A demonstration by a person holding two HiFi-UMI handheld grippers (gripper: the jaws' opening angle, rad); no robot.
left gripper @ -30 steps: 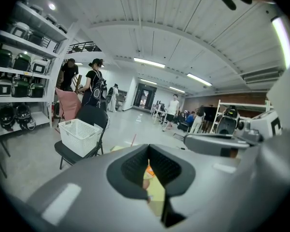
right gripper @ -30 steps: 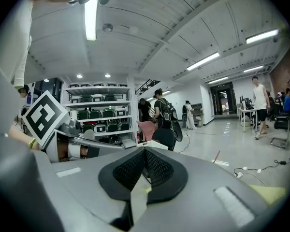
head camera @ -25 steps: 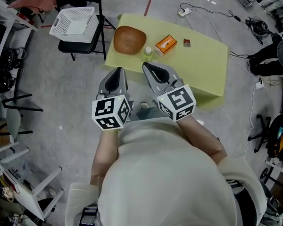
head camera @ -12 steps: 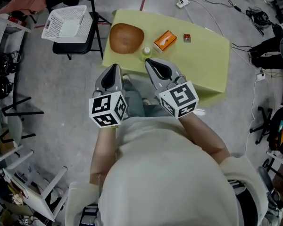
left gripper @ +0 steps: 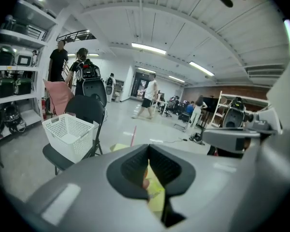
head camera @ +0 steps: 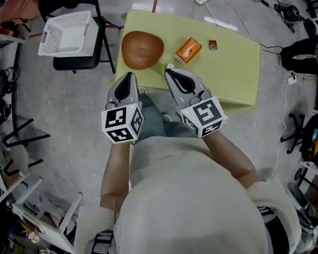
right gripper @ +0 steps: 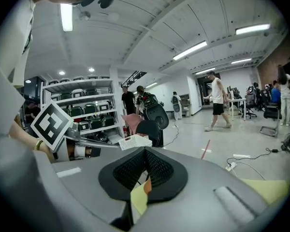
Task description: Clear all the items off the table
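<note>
A person holds the left gripper (head camera: 128,77) and the right gripper (head camera: 170,73) side by side at the near edge of a yellow-green table (head camera: 230,73), both claws closed and empty. A brown wooden bowl (head camera: 142,50), an orange box (head camera: 188,50) and a small dark packet (head camera: 213,45) still lie on the table. A white-capped bottle (head camera: 170,66) peeks out just beyond the right gripper's tip. A white basket (head camera: 69,20) rests on a black chair (head camera: 77,62) beside the table.
</note>
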